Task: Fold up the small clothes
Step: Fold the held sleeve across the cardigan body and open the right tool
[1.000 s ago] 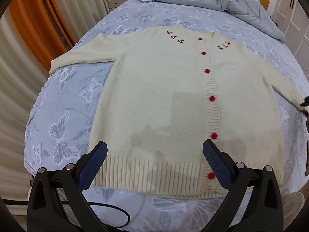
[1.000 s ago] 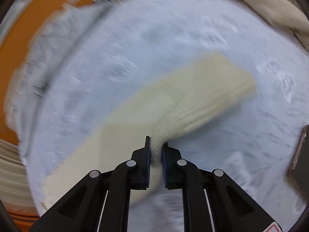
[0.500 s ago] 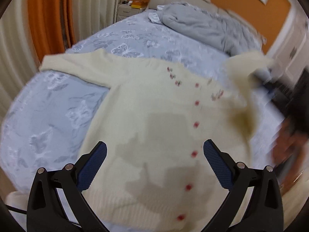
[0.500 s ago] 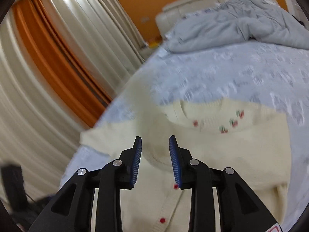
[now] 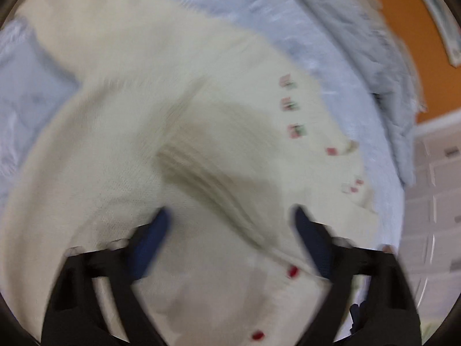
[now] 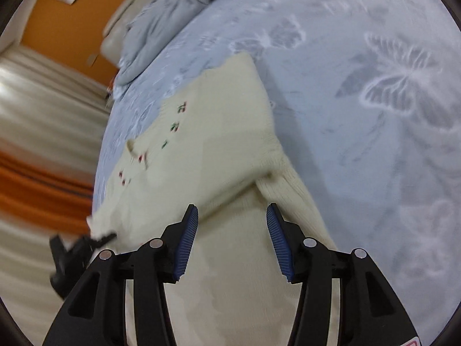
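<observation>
From my station I saw a bed (image 6: 374, 115) covered in a pale blue sheet printed with butterflies, filling most of the right wrist view. A rumpled grey quilt (image 6: 161, 23) lay at its far end against a cream padded headboard (image 6: 121, 28). Behind stood an orange wall (image 5: 409, 28) with a framed picture (image 5: 443, 17). Cream and orange curtains (image 6: 43, 150) hung beside the bed. White panelled cabinet doors (image 5: 432, 190) showed in the left wrist view, blurred.

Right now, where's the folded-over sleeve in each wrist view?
Left wrist: the sleeve lies diagonally across the cardigan's front, mid-frame, its ribbed cuff between the left gripper's closing jaws, untouched; blurred.
Right wrist: the sleeve runs from the upper centre down toward the right gripper, whose jaws are opening, nothing between them.
Shared landmark: the cherry embroidery.
</observation>
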The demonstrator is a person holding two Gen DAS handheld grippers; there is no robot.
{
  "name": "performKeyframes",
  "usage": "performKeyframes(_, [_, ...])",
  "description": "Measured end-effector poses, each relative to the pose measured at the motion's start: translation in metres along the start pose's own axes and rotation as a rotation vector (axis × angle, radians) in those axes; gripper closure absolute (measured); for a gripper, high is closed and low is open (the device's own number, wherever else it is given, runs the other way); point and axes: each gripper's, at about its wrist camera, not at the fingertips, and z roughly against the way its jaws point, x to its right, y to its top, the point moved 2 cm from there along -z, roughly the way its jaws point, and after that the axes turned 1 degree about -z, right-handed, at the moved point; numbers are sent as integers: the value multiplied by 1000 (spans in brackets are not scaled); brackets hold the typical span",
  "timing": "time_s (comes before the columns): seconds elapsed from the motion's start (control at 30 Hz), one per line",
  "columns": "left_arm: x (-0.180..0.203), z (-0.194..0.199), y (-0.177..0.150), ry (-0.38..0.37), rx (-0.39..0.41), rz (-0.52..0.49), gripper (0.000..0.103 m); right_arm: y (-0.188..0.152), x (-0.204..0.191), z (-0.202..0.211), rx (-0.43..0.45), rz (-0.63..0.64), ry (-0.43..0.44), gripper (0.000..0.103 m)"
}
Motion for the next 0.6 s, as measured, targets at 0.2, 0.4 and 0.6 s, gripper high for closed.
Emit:
performKeyframes(0.2, [37,22,23,-68,133,-139,93,22,-14,9,185,-120,151,93])
performKeyframes(0.4, [59,43,34,-134,272,-288,92,-1,1,-22,102,31,-24,94])
performKeyframes(0.6, [18,-14,10,-30,182,-308,89,-18,-25,32,246,126,-101,88])
